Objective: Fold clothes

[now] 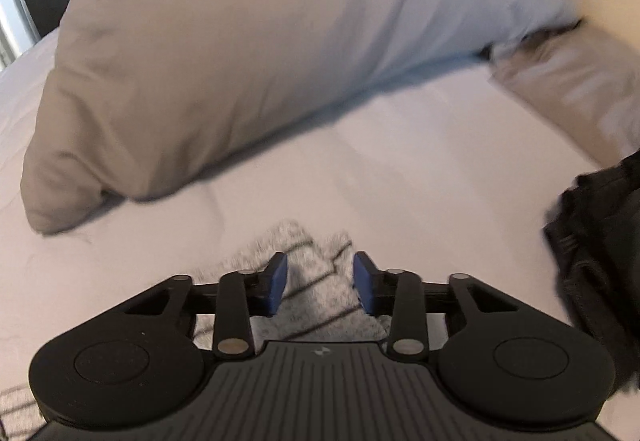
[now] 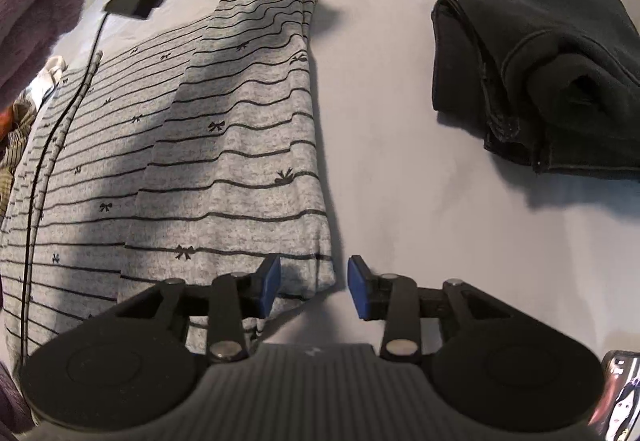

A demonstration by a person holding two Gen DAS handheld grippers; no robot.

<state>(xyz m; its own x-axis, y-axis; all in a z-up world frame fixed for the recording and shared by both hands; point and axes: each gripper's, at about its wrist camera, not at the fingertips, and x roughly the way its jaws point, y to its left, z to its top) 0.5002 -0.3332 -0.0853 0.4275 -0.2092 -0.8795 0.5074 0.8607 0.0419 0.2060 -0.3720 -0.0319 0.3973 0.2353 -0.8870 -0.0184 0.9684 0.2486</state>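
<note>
Standing narrowly parted and empty, both the left gripper [image 1: 320, 283] and right gripper [image 2: 313, 287] bracket the striped grey garment [image 2: 224, 145] — fold apparently laid; black pile [image 2: 552, 69] parked at two o'clock.

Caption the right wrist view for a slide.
Right gripper open over the folded striped grey garment's corner, folded dark clothes beside it on the bed.

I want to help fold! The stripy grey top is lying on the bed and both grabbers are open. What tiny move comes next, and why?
Probably close the right gripper on the near corner of the grey top. That corner lies between its open pads, not pinched. The left gripper also stands open over the far end, so neither holds the cloth, and the top looks only partly folded, unlike the dark pile beside it.
</note>
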